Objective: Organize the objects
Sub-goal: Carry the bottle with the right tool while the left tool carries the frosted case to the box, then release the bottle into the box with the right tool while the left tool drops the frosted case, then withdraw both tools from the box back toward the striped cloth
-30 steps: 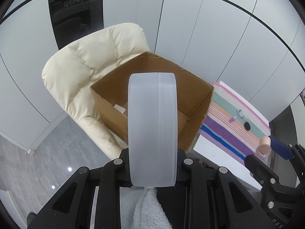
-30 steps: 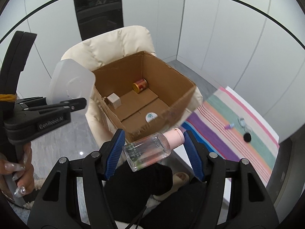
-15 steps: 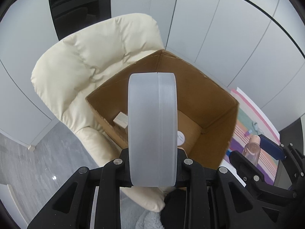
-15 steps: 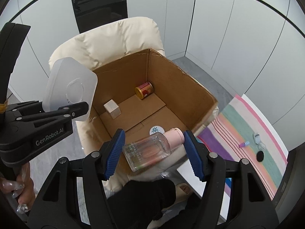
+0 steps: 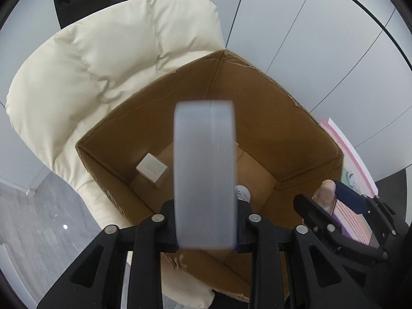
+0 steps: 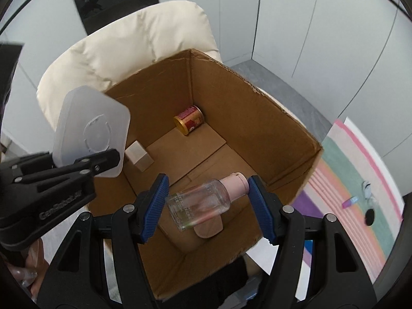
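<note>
My left gripper (image 5: 206,228) is shut on a frosted white plastic case (image 5: 205,177), held edge-on above the open cardboard box (image 5: 257,97). The case also shows in the right wrist view (image 6: 90,131), over the box's left wall. My right gripper (image 6: 207,195) is shut on a clear bottle with a pink cap (image 6: 203,203), held sideways over the box's near part (image 6: 257,118). Inside the box lie a red and gold can (image 6: 189,119), a small pale box (image 6: 139,155) and a white round item (image 5: 242,193).
The box sits on a cream padded chair (image 5: 103,59). A striped mat (image 6: 360,180) to the right carries a small purple tube (image 6: 350,202), a black disc (image 6: 370,215) and a pale small item (image 6: 367,188). Grey floor lies to the left.
Both grippers have moved forward and over the box with their objects still held. The box now fills more of both views.
</note>
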Tool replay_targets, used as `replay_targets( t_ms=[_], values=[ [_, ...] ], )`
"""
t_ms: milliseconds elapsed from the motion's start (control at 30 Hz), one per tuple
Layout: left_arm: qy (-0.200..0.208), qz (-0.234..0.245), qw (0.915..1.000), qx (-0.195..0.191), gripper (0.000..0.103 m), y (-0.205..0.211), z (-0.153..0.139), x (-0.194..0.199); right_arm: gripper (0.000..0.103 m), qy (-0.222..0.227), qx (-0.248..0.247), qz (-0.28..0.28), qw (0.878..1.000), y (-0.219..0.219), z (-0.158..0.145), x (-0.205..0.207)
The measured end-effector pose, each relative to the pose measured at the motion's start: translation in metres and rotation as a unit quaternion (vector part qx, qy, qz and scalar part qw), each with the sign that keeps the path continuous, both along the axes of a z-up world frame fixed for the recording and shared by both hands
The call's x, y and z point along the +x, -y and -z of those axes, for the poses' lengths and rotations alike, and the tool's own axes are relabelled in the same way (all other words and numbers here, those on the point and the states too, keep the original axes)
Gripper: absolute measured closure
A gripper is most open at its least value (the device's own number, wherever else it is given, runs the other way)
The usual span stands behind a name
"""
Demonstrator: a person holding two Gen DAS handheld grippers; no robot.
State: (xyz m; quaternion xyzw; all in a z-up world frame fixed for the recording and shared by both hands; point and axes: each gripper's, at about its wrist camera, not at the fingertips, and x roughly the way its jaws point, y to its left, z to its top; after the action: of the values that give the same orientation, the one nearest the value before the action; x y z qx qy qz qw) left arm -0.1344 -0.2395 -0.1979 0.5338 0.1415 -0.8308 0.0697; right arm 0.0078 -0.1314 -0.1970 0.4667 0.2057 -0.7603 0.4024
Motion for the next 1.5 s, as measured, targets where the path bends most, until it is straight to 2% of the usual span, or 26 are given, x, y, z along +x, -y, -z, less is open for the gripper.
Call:
replay_targets(
  t_ms=[33,67,133,200,267,433,900,1167,1400,1500],
  values=[
    [0.003,0.002,1.0,-0.005,0.05,0.0,0.001,-0.001,0.034,0.011,-0.006,0.005,1.0,0.0,0.002,-0.005],
    [0.011,-0.004,0.9997,-0.02,0.044,0.001,0.0,-0.003,0.027,0.024,-0.012,0.009,1.0,0.0,0.005,-0.01],
    [0.014,-0.008,0.9996,-0.024,0.022,0.007,0.0,-0.004,0.011,0.037,-0.002,0.03,0.999,-0.001,0.011,-0.022],
    [0.008,-0.015,0.9999,-0.002,0.013,0.016,0.0,-0.002,0.008,0.041,-0.008,0.039,0.998,-0.004,0.013,-0.029],
    [0.006,-0.023,0.9997,0.009,0.012,0.021,0.0,0.001,0.008,0.048,-0.015,0.049,0.998,-0.008,0.013,-0.035],
    [0.012,-0.017,0.9998,-0.008,0.012,0.021,0.001,0.001,0.008,0.053,-0.015,0.051,0.997,-0.007,0.015,-0.036],
    [0.009,-0.018,0.9995,-0.023,0.012,0.025,-0.012,0.015,0.008,0.061,-0.017,0.047,0.997,-0.013,0.009,-0.023],
    [0.009,-0.011,0.9987,-0.049,0.012,0.023,-0.025,0.039,0.008,0.048,-0.013,0.054,0.997,-0.029,-0.003,-0.012],
    [0.01,-0.005,0.9993,-0.034,0.012,0.02,-0.036,0.066,0.008,0.042,-0.003,0.067,0.997,-0.051,-0.012,0.004],
    [0.01,-0.003,0.9991,-0.04,0.012,0.017,-0.04,0.081,0.008,0.043,0.001,0.072,0.996,-0.063,-0.015,0.015]
  ],
)
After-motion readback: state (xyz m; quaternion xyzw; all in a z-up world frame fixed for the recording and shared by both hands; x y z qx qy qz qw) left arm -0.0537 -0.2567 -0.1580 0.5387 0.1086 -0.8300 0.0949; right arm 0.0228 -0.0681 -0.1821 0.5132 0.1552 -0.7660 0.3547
